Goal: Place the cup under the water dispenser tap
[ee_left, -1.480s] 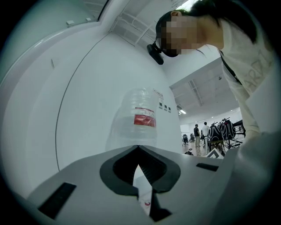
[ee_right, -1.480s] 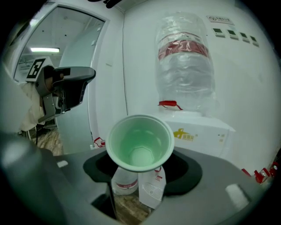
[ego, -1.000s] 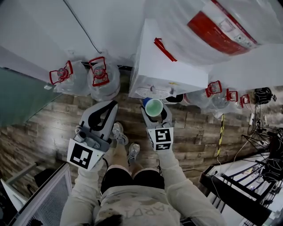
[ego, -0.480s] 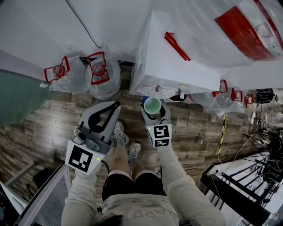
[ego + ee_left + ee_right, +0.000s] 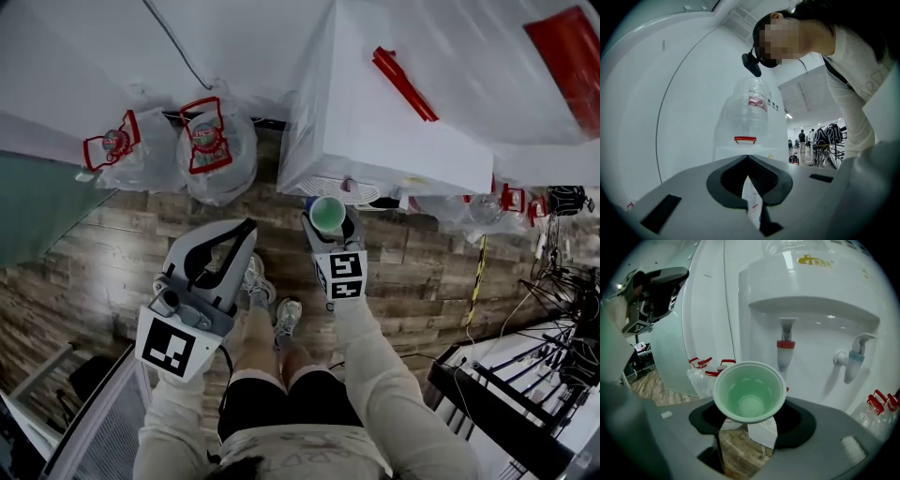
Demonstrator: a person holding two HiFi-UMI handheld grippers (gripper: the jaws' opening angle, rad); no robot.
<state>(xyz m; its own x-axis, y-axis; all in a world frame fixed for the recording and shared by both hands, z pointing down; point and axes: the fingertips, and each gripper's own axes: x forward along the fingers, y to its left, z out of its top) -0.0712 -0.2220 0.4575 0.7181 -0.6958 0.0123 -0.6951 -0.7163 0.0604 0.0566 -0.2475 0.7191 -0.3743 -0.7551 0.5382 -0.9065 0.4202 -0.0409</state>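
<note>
The green cup [image 5: 749,391] stands upright in the right gripper [image 5: 329,225], whose jaws are clamped on its wall just below the rim. It is held in the air close in front of the water dispenser [image 5: 366,131]. It is near the red tap [image 5: 785,348] but, by my eye, not yet beneath it; the blue tap [image 5: 853,365] is further along the front. The cup looks thin, light and empty, so I'd expect it to squash or slip easily. A gentle squeeze under the flared rim seems the safest hold. The left gripper [image 5: 246,227] hangs apart over the wooden floor [image 5: 122,244], jaws closed on nothing. Water bottles [image 5: 211,141] stand beside the dispenser.
</note>
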